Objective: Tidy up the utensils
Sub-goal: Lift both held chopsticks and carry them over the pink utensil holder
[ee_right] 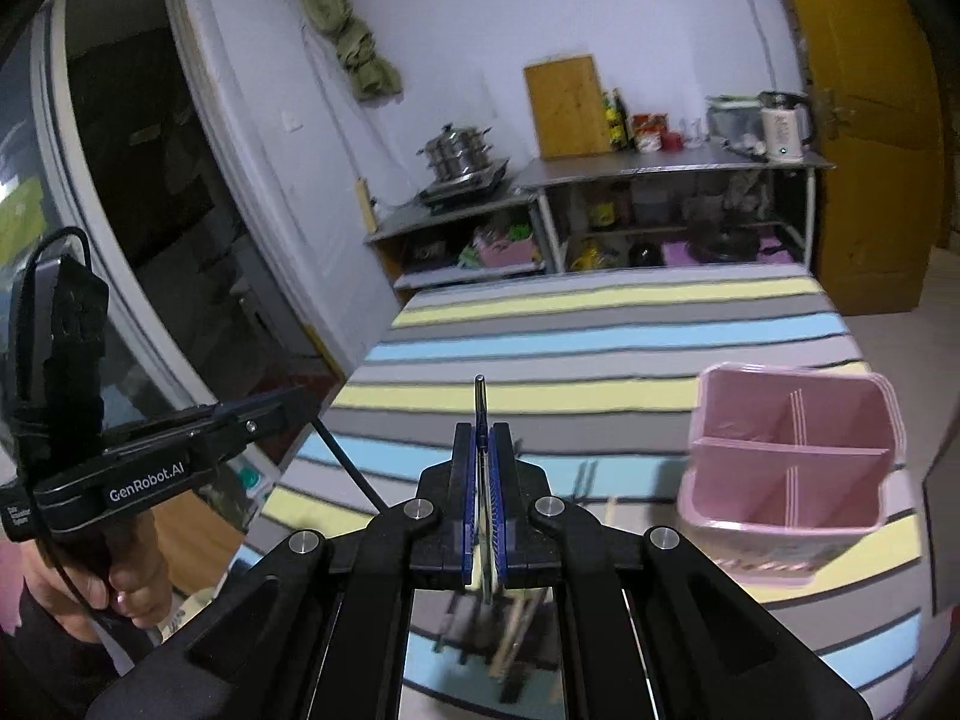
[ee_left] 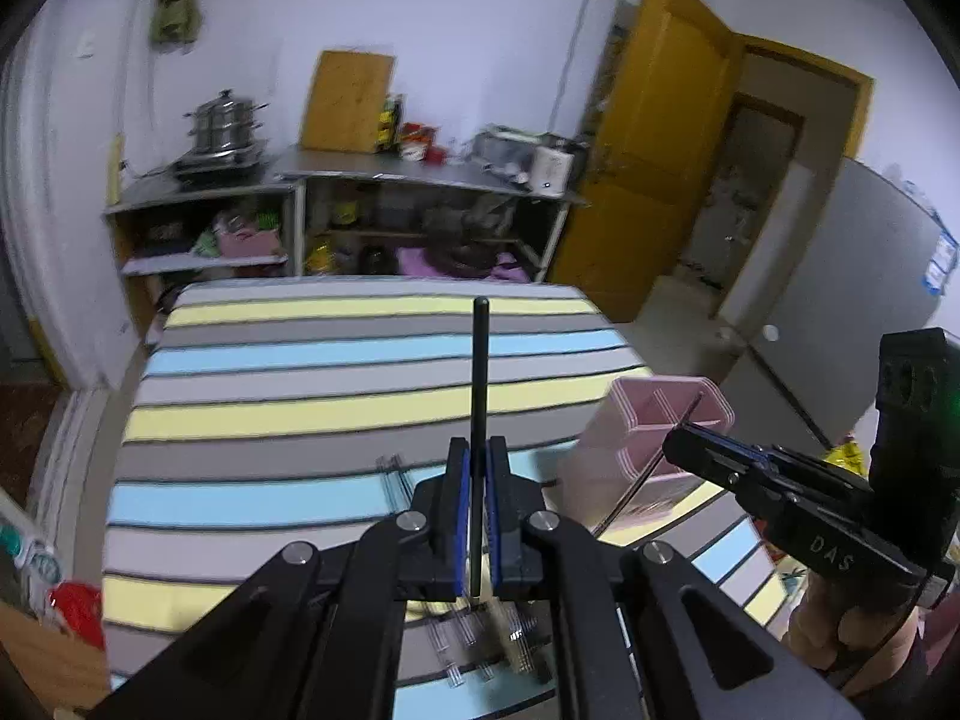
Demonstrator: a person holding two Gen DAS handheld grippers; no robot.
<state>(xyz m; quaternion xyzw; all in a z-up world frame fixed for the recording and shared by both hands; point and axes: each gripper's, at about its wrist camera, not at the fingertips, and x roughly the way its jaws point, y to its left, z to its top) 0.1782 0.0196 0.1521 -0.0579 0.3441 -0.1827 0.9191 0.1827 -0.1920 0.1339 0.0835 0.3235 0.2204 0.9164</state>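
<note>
Tabletop (ee_left: pixel 300 408): striped cloth in yellow, blue and grey bands; it carries the holder and the loose utensils.
Black stick (ee_left: pixel 480 420): thin, dark, round-tipped rod, upright between the left gripper's blue pads, its tip pointing away over the stripes.
Left gripper (ee_left: pixel 478 480): closed on the black stick, above the near part of the tabletop.
Metal utensil (ee_right: pixel 480 414): slim, shiny handle, clamped edge-on in the right gripper, its tip rising past the pads.
Right gripper (ee_right: pixel 485 468): closed on the metal utensil, left of the holder in its own view; in the left view it sits at the right edge, a hand wrapped round its grip.
Holder (ee_right: pixel 792 456): pink, boxy, open-topped, split by inner walls into compartments; stands on the right side of the tabletop, just right of both grippers.
Loose utensils (ee_left: pixel 480 636): blurred pile on the cloth under the grippers, near edge; kinds cannot be told.
Shelf unit (ee_left: pixel 336 204): far wall, with a steel pot (ee_left: pixel 225 126) and a wooden board (ee_left: pixel 348 102).
Door (ee_left: pixel 648 144): yellow, far right, ajar.
</note>
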